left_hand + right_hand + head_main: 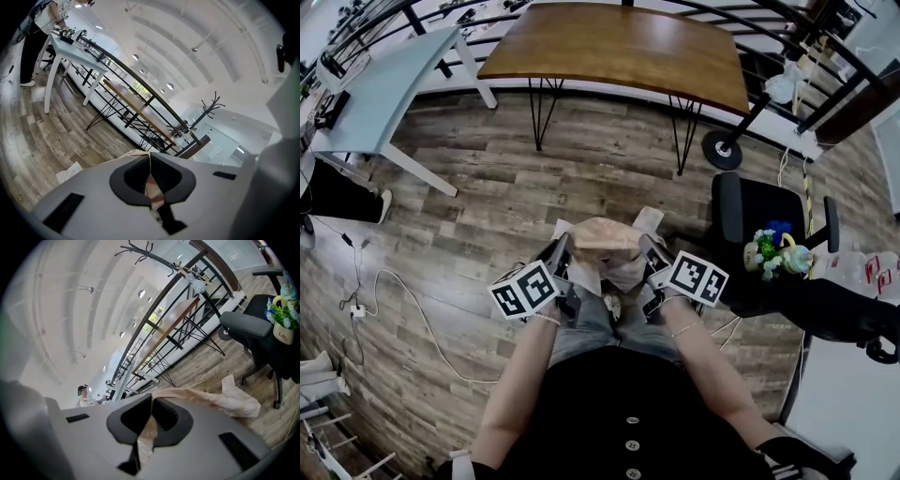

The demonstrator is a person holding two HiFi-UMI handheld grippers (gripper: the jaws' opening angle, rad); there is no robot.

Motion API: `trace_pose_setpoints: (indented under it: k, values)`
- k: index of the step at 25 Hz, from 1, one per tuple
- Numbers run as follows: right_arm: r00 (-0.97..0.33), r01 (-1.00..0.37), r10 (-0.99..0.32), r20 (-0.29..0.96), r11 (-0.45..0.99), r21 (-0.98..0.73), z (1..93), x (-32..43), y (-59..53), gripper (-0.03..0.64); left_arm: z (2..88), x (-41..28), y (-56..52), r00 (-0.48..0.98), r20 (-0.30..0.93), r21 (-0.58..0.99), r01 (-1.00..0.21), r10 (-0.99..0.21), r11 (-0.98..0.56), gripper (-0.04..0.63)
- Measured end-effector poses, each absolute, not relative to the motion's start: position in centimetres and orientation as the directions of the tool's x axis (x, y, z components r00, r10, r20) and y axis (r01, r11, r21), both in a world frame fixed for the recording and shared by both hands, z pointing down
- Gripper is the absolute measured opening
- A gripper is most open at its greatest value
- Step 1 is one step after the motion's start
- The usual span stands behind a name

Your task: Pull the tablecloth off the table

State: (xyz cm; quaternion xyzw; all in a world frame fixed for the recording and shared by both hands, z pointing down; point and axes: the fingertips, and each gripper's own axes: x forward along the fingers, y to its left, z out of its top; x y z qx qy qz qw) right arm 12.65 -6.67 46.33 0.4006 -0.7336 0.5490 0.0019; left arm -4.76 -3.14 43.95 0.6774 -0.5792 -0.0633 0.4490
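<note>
The beige tablecloth [605, 239] hangs bunched in front of my lap, stretched between both grippers, away from the wooden table [619, 42], whose brown top shows bare. My left gripper [565, 253] is shut on the cloth's left part. In the left gripper view a pinkish strip of cloth [152, 186] is pinched between the dark pads of that gripper [150, 176]. My right gripper [649, 253] is shut on the cloth's right part. In the right gripper view the cloth [206, 399] runs out of the pads of that gripper [151, 420] and droops to the right.
A black office chair [759, 220] stands close at my right, with a mug of flowers [778, 251] on it. A light grey table [384, 89] is at the far left. A white cable [403, 300] lies on the wood floor. A railing runs behind the tables.
</note>
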Motion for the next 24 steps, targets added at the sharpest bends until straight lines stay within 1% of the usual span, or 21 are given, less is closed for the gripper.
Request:
trace_pose_setpoints:
  k: [24]
  values:
    - [-0.686, -0.584, -0.582, 0.437, 0.082, -0.807, 46.37, 12.3, -7.24, 0.028, 44.01, -5.07, -3.76, 0.323, 0.432, 0.689, -0.721, -0.842, 0.076, 0.017]
